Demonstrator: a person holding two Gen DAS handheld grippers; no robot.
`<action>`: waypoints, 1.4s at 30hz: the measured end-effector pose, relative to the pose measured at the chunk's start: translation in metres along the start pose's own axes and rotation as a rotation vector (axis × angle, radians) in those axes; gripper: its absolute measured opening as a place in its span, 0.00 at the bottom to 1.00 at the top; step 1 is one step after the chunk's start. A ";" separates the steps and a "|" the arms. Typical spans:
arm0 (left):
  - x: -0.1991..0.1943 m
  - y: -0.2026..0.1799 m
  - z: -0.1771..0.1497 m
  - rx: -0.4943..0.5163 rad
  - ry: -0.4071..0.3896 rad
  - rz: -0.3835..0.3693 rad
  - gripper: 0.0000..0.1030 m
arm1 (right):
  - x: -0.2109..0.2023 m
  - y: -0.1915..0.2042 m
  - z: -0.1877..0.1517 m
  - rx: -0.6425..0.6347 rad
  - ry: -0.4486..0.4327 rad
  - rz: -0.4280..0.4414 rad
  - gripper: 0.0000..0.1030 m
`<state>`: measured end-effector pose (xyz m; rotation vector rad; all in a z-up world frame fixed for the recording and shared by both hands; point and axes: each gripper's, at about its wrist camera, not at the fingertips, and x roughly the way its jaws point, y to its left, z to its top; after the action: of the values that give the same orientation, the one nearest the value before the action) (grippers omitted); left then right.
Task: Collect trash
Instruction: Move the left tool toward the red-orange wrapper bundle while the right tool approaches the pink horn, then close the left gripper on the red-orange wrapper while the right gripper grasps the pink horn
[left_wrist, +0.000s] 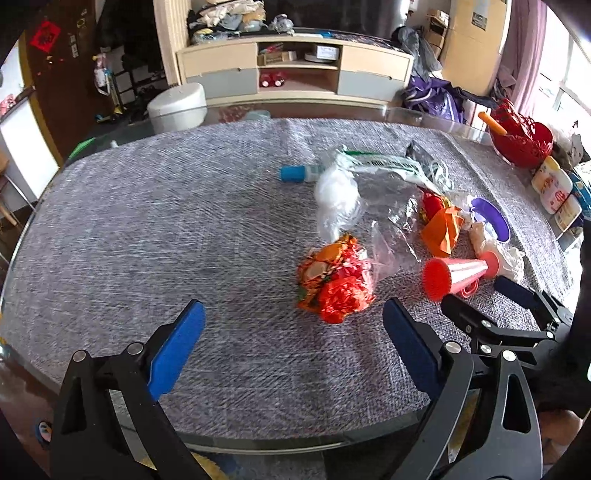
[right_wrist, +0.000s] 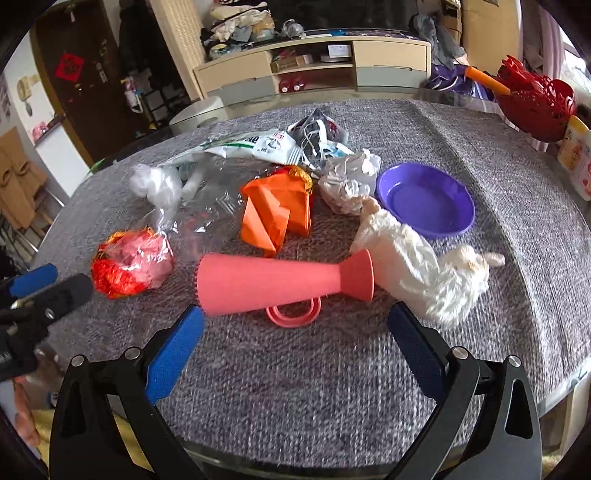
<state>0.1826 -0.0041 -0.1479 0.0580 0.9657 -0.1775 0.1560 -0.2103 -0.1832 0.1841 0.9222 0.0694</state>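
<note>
Trash lies on a grey-clothed round table (left_wrist: 147, 236). A red-orange crumpled wrapper ball (left_wrist: 334, 284) (right_wrist: 133, 262) lies just ahead of my open, empty left gripper (left_wrist: 293, 325). A pink plastic cone with a handle (right_wrist: 284, 280) (left_wrist: 461, 275) lies on its side just ahead of my open, empty right gripper (right_wrist: 295, 328). Behind them lie clear plastic film (right_wrist: 207, 199), an orange folded paper (right_wrist: 275, 214), crumpled white paper (right_wrist: 347, 181), a white tissue wad (right_wrist: 421, 273), a white printed bag (right_wrist: 251, 146) and a purple plate (right_wrist: 424, 199).
A blue-capped tube (left_wrist: 299, 172) lies farther back on the table. A red basket (left_wrist: 521, 136) and yellow-white bottles (left_wrist: 552, 184) stand at the right edge. A white bin (left_wrist: 177, 105) and a low cabinet (left_wrist: 295, 70) stand beyond the table.
</note>
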 end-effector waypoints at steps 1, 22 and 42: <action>0.003 -0.001 0.001 0.002 0.006 -0.007 0.88 | 0.001 0.000 0.001 -0.001 -0.001 0.003 0.97; 0.043 0.002 0.010 -0.025 0.068 -0.082 0.54 | 0.021 -0.003 0.027 0.014 -0.006 -0.007 0.97; 0.019 0.004 0.000 -0.003 0.029 -0.090 0.37 | 0.016 0.013 0.017 0.001 -0.007 -0.019 0.92</action>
<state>0.1939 -0.0027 -0.1639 0.0141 0.9981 -0.2590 0.1793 -0.1976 -0.1832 0.1768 0.9168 0.0504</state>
